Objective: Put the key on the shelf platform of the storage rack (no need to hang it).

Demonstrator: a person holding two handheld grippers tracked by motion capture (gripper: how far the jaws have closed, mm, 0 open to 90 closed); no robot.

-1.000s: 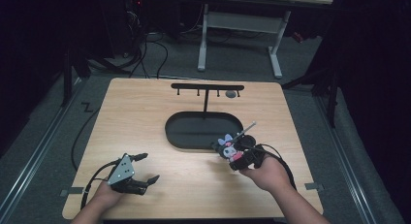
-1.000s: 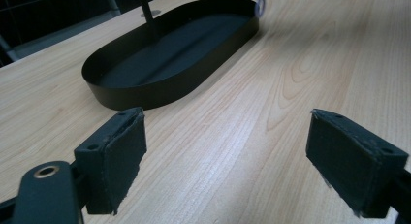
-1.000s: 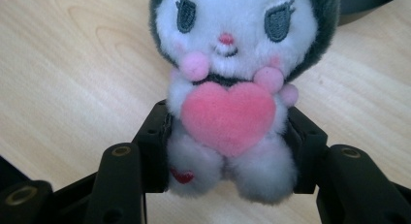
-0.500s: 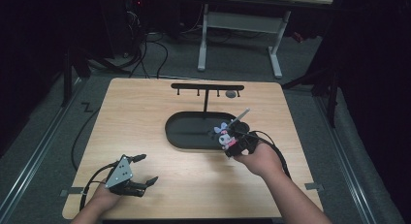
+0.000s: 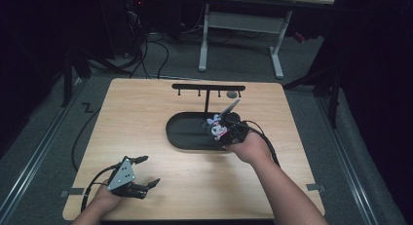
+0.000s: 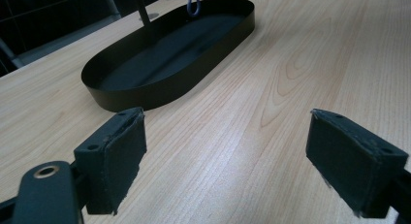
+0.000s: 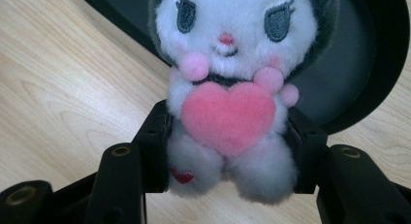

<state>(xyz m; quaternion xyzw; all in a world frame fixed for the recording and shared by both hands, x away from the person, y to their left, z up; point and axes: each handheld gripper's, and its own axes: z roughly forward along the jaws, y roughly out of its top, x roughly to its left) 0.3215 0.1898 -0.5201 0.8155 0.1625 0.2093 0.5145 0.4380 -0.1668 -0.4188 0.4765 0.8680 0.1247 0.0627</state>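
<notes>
**Plush toy clamped in right gripper above the tray's right end**

Right gripper: closed on a small plush toy. In the right gripper view the two black jaws press against the toy's lower body from either side, and the toy stands between them facing the camera: white face, dark hood, pink heart held at its chest, a small red heart on one foot. Head and upper body rise clear above the jaws; the feet hang level with them.

Position: in the high view the toy sits at the tip of the right gripper, over the right end of the black oval tray. The right gripper view shows the tray's rim behind and beside the toy, with bare wood of the table to the other side. Whether the toy touches the tray cannot be told.

A black rack with small hooks rises from the tray on a thin post, just beyond the toy. A loop hangs at the top edge of the left gripper view, above the tray.

Left gripper: open, nothing between its pads. It rests low at the near left of the table, well apart from the tray and the toy, jaws pointing toward the tray.
</notes>
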